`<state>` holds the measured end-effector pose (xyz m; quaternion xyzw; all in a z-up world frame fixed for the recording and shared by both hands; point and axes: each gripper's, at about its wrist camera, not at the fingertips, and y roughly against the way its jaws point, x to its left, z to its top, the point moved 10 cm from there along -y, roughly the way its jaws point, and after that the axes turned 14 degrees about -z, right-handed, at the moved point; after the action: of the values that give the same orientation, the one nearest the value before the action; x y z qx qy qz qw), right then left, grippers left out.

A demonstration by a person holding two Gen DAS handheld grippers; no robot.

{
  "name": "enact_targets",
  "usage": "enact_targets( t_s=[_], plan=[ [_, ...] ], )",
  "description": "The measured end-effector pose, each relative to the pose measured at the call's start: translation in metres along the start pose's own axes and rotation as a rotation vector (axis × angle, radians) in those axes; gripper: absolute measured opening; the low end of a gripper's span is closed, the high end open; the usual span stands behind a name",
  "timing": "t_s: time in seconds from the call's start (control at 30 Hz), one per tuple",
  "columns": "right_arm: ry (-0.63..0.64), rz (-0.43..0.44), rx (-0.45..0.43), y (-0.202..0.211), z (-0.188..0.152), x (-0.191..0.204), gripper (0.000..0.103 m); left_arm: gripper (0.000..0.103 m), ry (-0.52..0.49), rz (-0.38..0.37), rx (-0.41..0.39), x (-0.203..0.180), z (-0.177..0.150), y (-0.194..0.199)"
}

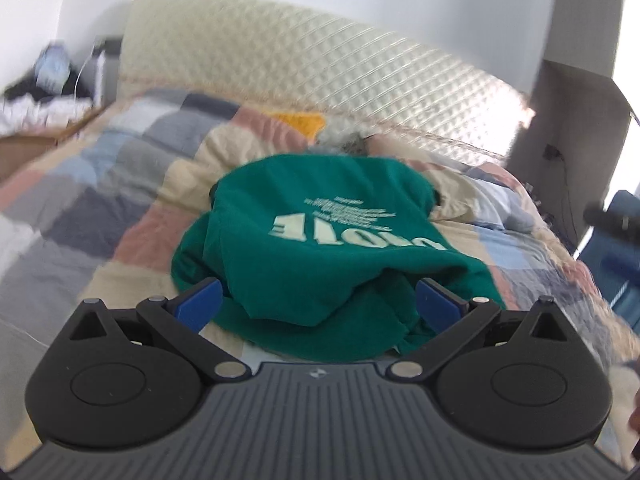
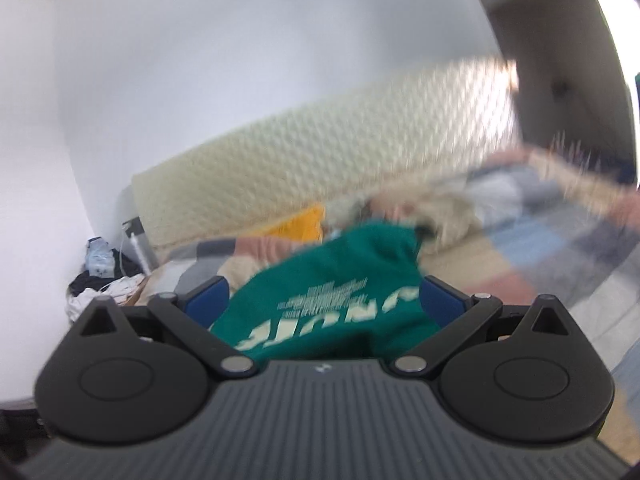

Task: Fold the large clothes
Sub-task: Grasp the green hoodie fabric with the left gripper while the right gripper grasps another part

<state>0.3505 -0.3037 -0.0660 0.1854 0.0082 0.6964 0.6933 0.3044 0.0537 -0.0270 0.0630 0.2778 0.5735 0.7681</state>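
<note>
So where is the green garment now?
In both wrist views the green garment lies bunched on the patchwork quilt, mid-bed, before the cream headboard.

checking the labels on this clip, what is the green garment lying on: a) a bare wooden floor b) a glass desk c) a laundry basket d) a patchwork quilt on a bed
d: the green garment is bunched on the patchwork quilt with its pale lettering facing up, and the quilted cream headboard stands behind it.

Green cotton sweatshirt [image 1: 320,240]: pale print, upside down, blurred; only "11" legible at print's 9 o'clock end.
</note>
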Motion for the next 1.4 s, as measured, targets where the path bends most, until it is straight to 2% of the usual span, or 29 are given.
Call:
enact_targets(
  t_s=[0.07, 0.13, 0.27, 0.4, 0.47, 0.57, 0.6, 0.67, 0.7, 0.73, 0.77, 0.8, 0.87, 0.9, 0.93, 0.97, 1.07, 1.13, 1.23, 1.4],
  plan=[
    [-0.022, -0.003, 0.079, -0.029, -0.019, -0.006, 0.103, 0.103, 0.077, -0.001, 0.021, 0.022, -0.010, -0.025],
    [-0.046, -0.065, 0.123, -0.052, -0.037, -0.020, 0.103, 0.103, 0.142, -0.007, 0.042, 0.044, -0.023, -0.047],
    [-0.068, -0.121, 0.175, -0.084, -0.069, -0.043, 0.103, 0.103, 0.149, 0.073, 0.074, 0.088, -0.045, -0.085],
    [-0.130, -0.102, 0.237, -0.116, -0.097, -0.048, 0.103, 0.103, 0.260, -0.073, -0.002, 0.111, -0.053, -0.107],
    [-0.159, -0.102, 0.251, -0.132, -0.110, -0.049, 0.103, 0.102, 0.295, -0.129, -0.016, 0.117, -0.057, -0.120],
    [-0.185, -0.157, 0.249, -0.156, -0.126, -0.052, 0.101, 0.101, 0.317, -0.215, -0.034, 0.119, -0.060, -0.142],
    [-0.197, -0.154, 0.248, -0.163, -0.129, -0.053, 0.100, 0.100, 0.312, -0.232, -0.045, 0.120, -0.060, -0.149],
    [-0.236, -0.134, 0.245, -0.179, -0.132, -0.057, 0.096, 0.086, 0.297, -0.251, -0.064, 0.118, -0.059, -0.159],
    [-0.253, -0.129, 0.245, -0.188, -0.132, -0.059, 0.092, 0.082, 0.286, -0.258, -0.074, 0.118, -0.059, -0.162],
    [-0.268, -0.126, 0.246, -0.194, -0.133, -0.062, 0.081, 0.074, 0.272, -0.269, -0.085, 0.115, -0.058, -0.163],
    [-0.285, -0.119, 0.246, -0.199, -0.133, -0.064, 0.076, 0.063, 0.256, -0.276, -0.096, 0.114, -0.056, -0.164],
    [-0.305, -0.108, 0.244, -0.203, -0.133, -0.067, 0.074, 0.057, 0.235, -0.276, -0.105, 0.111, -0.054, -0.164],
    [-0.354, -0.028, 0.260, -0.208, -0.131, -0.064, 0.059, 0.037, 0.184, -0.275, -0.100, 0.104, -0.050, -0.164],
    [-0.358, -0.007, 0.264, -0.210, -0.129, -0.063, 0.039, 0.034, 0.162, -0.279, -0.103, 0.100, -0.048, -0.162],
    [-0.331, -0.015, 0.253, -0.209, -0.125, -0.062, 0.023, 0.028, 0.156, -0.292, -0.110, 0.097, -0.046, -0.160],
    [-0.279, -0.029, 0.234, -0.206, -0.120, -0.059, 0.018, 0.023, 0.171, -0.311, -0.114, 0.096, -0.042, -0.157],
    [-0.190, -0.013, 0.180, -0.189, -0.105, -0.049, 0.012, 0.014, 0.173, -0.310, -0.134, 0.094, -0.032, -0.143],
    [-0.190, 0.041, 0.137, -0.172, -0.092, -0.042, 0.011, 0.013, 0.168, -0.312, -0.168, 0.094, -0.024, -0.129],
    [-0.148, 0.077, 0.044, -0.146, -0.071, -0.033, 0.011, 0.012, 0.202, -0.323, -0.222, 0.094, -0.006, -0.102],
    [-0.097, 0.131, -0.048, -0.098, -0.050, -0.022, 0.010, 0.011, 0.185, -0.366, -0.318, 0.080, 0.013, -0.040]
  ],
)
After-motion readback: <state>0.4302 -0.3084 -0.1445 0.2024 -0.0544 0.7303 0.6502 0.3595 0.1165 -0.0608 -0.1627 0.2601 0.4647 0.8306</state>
